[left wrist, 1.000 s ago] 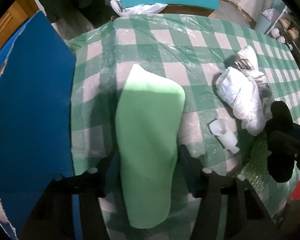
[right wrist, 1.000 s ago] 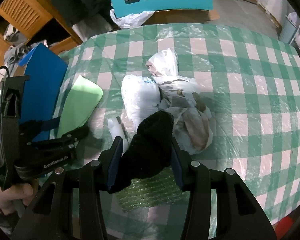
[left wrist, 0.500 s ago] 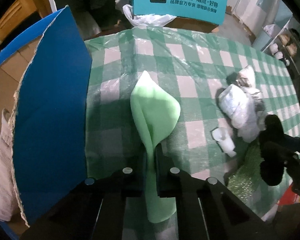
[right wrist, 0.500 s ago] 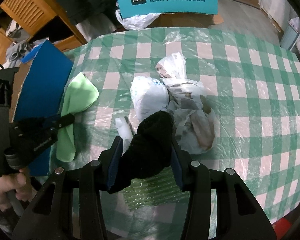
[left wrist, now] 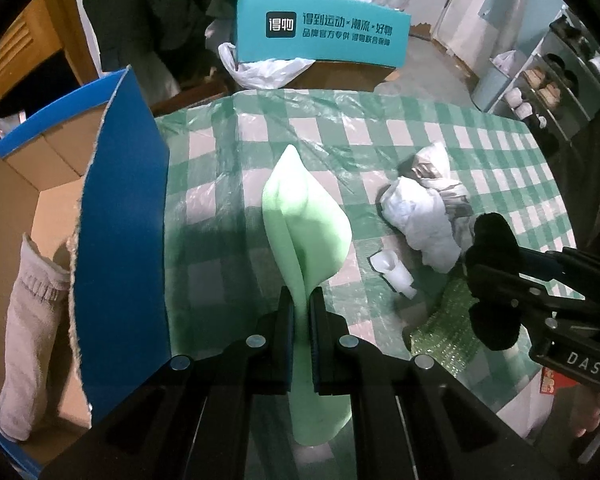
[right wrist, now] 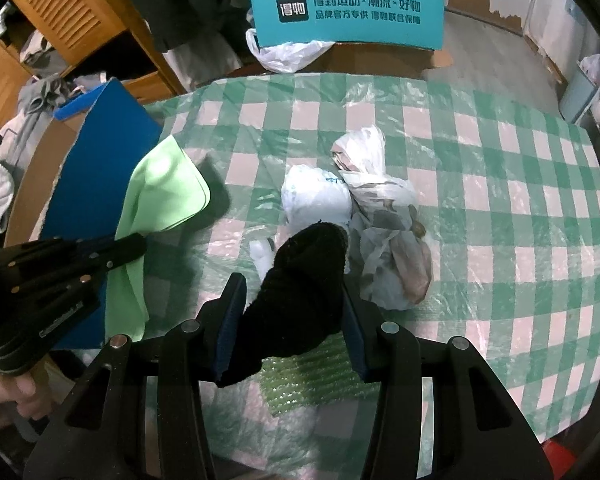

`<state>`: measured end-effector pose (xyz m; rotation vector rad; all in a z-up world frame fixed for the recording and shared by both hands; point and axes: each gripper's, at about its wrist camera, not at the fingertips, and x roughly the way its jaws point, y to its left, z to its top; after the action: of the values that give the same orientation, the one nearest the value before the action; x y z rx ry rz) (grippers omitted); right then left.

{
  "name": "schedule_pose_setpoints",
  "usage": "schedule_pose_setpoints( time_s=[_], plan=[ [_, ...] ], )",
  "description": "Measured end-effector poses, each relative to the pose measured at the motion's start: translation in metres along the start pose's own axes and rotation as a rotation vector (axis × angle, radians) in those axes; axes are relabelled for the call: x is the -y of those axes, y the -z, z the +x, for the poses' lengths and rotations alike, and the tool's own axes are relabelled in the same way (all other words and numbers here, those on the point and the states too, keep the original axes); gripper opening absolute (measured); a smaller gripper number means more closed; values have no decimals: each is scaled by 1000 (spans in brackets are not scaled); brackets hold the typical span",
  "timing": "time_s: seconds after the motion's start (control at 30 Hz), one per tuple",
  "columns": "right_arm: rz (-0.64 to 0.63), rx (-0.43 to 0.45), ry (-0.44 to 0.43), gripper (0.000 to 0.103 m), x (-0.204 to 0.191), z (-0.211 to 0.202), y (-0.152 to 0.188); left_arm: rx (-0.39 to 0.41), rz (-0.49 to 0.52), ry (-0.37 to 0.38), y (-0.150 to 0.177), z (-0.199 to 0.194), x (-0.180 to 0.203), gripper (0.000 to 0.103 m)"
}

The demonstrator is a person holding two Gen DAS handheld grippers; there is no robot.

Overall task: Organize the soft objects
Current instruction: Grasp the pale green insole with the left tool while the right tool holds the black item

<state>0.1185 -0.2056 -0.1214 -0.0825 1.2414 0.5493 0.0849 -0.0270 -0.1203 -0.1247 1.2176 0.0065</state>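
My left gripper (left wrist: 301,300) is shut on a light green foam sheet (left wrist: 306,224), pinched so it folds and hangs lifted above the checked tablecloth (left wrist: 340,136). The sheet (right wrist: 160,188) and left gripper (right wrist: 140,242) also show at the left of the right wrist view. My right gripper (right wrist: 292,284) is shut on a black sock-like cloth (right wrist: 300,276), held above the table; it also appears at the right of the left wrist view as black cloth (left wrist: 494,276). An open cardboard box (left wrist: 36,200) with a blue flap (left wrist: 120,240) stands at the left, a pale sock (left wrist: 28,332) inside.
White crumpled plastic bags (right wrist: 364,232) lie mid-table, with a small white cup (left wrist: 392,272) and green bubble wrap (left wrist: 448,336) beside them. A teal box (right wrist: 346,14) and a white bag (right wrist: 288,54) sit behind the table. A hand (right wrist: 4,396) holds the left tool.
The left jaws closed on the flat green sheet, folding it, and lifted it off the table. The box interior came into view. The right gripper kept its hold on the black cloth.
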Motion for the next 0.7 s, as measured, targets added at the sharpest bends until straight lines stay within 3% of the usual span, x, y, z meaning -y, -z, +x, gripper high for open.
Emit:
schedule_pose_setpoints(
  time_s=[0.7],
  plan=[
    [-52, 55, -27, 46, -35, -30, -2, 83, 27, 47, 18, -55, -2, 7]
  ],
)
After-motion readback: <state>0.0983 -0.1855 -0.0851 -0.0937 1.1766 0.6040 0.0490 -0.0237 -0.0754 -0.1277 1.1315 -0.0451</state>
